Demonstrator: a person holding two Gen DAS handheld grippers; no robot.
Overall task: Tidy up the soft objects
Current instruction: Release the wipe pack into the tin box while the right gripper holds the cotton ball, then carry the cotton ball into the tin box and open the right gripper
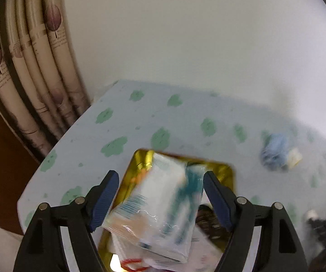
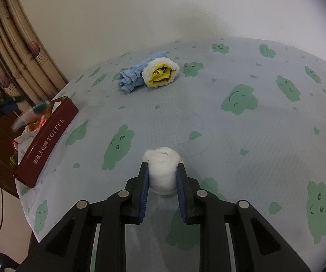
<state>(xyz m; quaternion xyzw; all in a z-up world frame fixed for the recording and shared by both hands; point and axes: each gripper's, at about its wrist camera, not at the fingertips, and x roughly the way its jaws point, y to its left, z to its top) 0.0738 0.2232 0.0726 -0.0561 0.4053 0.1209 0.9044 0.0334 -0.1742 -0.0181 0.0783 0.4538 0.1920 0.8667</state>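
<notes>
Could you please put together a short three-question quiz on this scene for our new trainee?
1. True or false: the right gripper is shut on the white cotton wad.
2. Where is the tissue pack? A) above the toffee tin, between the open left gripper's fingers B) beside the blue towel roll C) on the floor
3. Fill in: the yellow cloth roll lies touching the ___ towel roll.

Key: 1 true; 2 A; 3 blue.
</notes>
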